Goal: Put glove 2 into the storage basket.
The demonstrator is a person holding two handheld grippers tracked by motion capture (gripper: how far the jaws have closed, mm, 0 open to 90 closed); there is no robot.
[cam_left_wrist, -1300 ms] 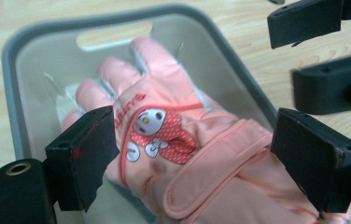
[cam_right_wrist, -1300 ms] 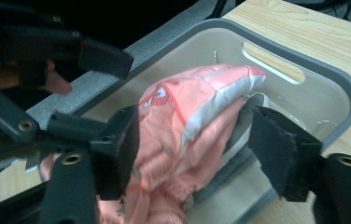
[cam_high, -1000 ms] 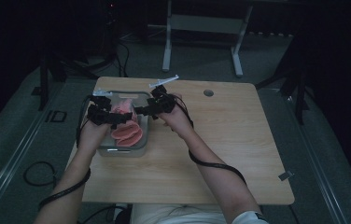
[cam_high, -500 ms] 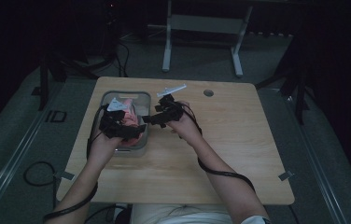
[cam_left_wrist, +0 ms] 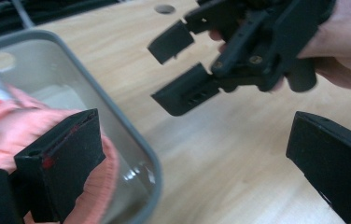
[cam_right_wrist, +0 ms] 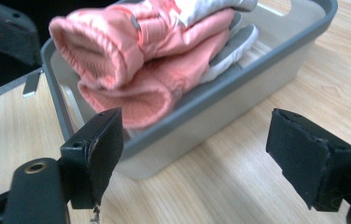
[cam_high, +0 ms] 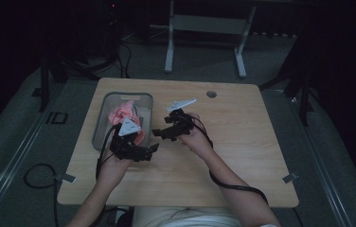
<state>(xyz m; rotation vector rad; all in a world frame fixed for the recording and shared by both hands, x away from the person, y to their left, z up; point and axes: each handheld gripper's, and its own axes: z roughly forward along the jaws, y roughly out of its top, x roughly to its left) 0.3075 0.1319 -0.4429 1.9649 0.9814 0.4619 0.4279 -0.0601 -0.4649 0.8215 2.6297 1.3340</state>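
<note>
Apparently both tools are hanging released over the tabletop (cam_high: 242, 156) in the high view, the left tool (cam_high: 153, 148) and right tool (cam_high: 159, 134) sitting at three o'clock of the grey bin (cam_high: 99, 127), since the pink garment (cam_high: 121, 113) is lying inside. Next, the left gripper view is showing jaws spread on nothing beside the bin's rim. Lastly, the right gripper view is showing the jaws, which have just been opening, gaping empty, with the garment bundled in the bin at twelve o'clock.

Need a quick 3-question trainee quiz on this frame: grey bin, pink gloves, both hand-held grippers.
1. True or false: the pink gloves lie inside the grey bin.
2. Which hand-held gripper is nearer the bin: A) left hand-held gripper B) right hand-held gripper?
3. What stands between the right hand-held gripper's jaws?

Key: 1 true. 2 A. 3 Nothing; they are open, and have just been opening, over the wooden table beside the bin.
</note>
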